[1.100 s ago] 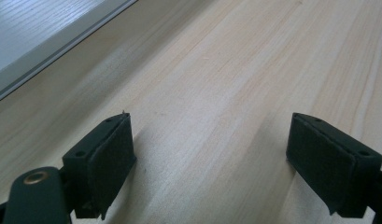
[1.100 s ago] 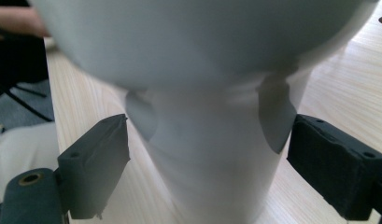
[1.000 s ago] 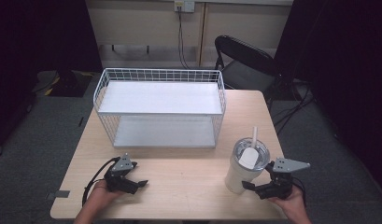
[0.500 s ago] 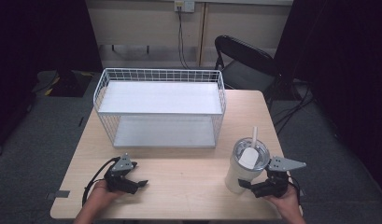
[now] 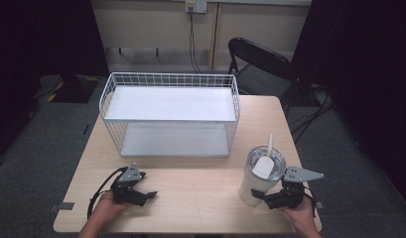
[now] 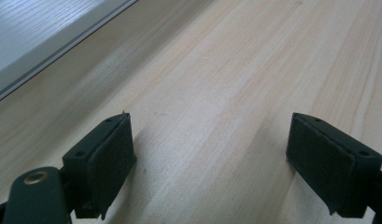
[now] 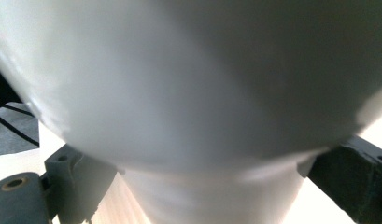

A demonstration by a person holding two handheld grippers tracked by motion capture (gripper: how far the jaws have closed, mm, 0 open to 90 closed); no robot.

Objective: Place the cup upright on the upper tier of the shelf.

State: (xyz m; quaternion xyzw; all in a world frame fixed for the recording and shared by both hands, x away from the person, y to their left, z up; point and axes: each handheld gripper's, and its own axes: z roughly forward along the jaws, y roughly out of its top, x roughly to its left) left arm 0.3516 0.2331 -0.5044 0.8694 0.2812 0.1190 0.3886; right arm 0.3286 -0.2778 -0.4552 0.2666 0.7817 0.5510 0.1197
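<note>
White tumbler [image 5: 260,174] with a straw is standing near the table's [image 5: 200,191] right front corner while the right gripper [image 5: 270,197] is straddling its narrow base, jaws spread either side, seemingly needing to squeeze next, and the left gripper [image 5: 143,194] is resting open by the front edge.

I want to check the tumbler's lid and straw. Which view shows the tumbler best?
The high view: the whole tumbler, with lid and straw, stands by the right gripper. The right gripper view gives a blurred close-up of its wall between the jaws.
</note>
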